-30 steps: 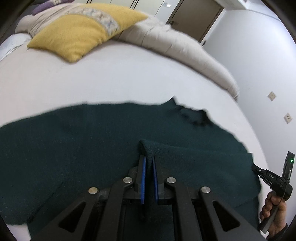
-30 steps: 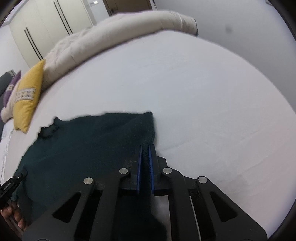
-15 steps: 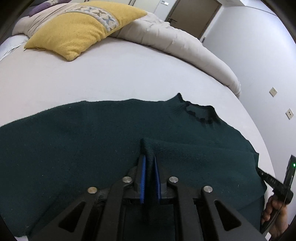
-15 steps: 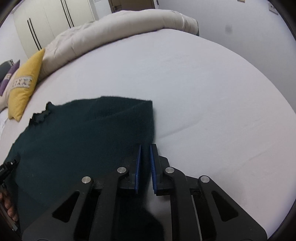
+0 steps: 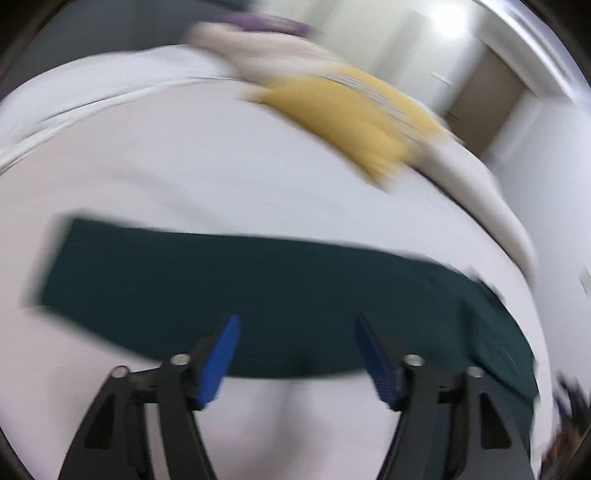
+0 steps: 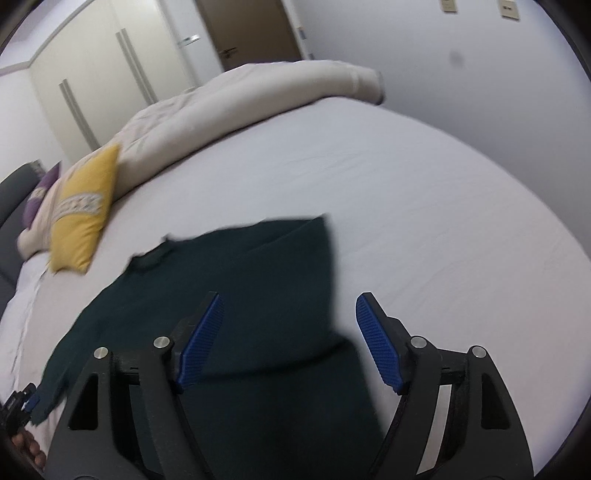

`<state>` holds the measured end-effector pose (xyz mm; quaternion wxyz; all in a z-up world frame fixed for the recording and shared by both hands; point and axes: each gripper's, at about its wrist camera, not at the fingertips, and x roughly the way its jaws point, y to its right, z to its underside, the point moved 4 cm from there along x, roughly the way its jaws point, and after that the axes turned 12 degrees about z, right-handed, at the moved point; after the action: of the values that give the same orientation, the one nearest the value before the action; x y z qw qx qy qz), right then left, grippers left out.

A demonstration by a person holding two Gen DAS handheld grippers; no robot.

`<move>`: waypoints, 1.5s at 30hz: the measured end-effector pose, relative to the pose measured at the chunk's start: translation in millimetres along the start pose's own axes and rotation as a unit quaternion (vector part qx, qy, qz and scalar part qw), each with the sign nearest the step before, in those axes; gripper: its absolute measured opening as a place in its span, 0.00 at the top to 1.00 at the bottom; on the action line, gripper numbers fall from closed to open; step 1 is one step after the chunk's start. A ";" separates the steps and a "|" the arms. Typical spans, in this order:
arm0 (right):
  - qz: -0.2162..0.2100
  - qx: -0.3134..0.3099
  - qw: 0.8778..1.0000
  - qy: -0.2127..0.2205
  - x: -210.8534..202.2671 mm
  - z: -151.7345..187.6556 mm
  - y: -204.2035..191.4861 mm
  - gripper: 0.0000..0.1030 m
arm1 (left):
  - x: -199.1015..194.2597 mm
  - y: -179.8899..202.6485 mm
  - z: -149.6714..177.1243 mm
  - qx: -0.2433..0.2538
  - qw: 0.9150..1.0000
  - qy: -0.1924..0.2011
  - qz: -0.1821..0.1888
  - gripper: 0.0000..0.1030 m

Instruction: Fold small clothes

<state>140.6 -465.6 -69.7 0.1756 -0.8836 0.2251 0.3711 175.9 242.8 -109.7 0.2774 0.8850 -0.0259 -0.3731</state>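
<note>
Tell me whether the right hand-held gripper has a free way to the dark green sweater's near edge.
Probably yes: the right hand-held gripper is open and empty, the dark green sweater lies flat on the bed right beneath it, nothing between.

Readable text: I find none in either of my wrist views.
Yellow pillow (image 6: 83,218): beyond my right tongs to the left, it carries a pale patterned band; I make out a woven motif, no letters.
Wall plates (image 6: 509,8): far above my right tongs on the wall, they look blank to me.
Left wrist view: it is smeared with blur, so any print there is beyond my reading.
</note>
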 end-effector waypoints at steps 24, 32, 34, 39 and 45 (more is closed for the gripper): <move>-0.129 -0.046 0.990 -0.041 -80.3 94.1 -82.4 0.29 | -3.6 126.4 -11.6 0.072 0.990 0.004 0.121 0.86; -0.116 -0.002 0.990 -0.073 -51.6 103.6 -33.9 0.29 | 97.9 271.1 124.4 0.151 0.957 -0.136 0.205 0.77; -0.111 -0.006 0.990 -0.090 -42.1 108.3 -30.7 0.29 | 110.4 270.1 143.6 0.147 0.954 -0.168 0.201 0.64; -0.125 -0.034 0.987 -0.098 -31.2 109.8 -56.6 0.29 | 70.5 236.7 135.7 0.151 0.958 -0.131 0.207 0.35; -0.159 -0.069 0.974 -0.145 2.8 118.2 -143.0 0.29 | 34.7 155.6 83.9 0.091 0.978 -0.066 0.174 0.36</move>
<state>149.7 -290.3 -129.6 0.2017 -0.8547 0.0282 0.4774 169.3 63.0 -100.3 0.2539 0.8620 -0.2313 -0.3729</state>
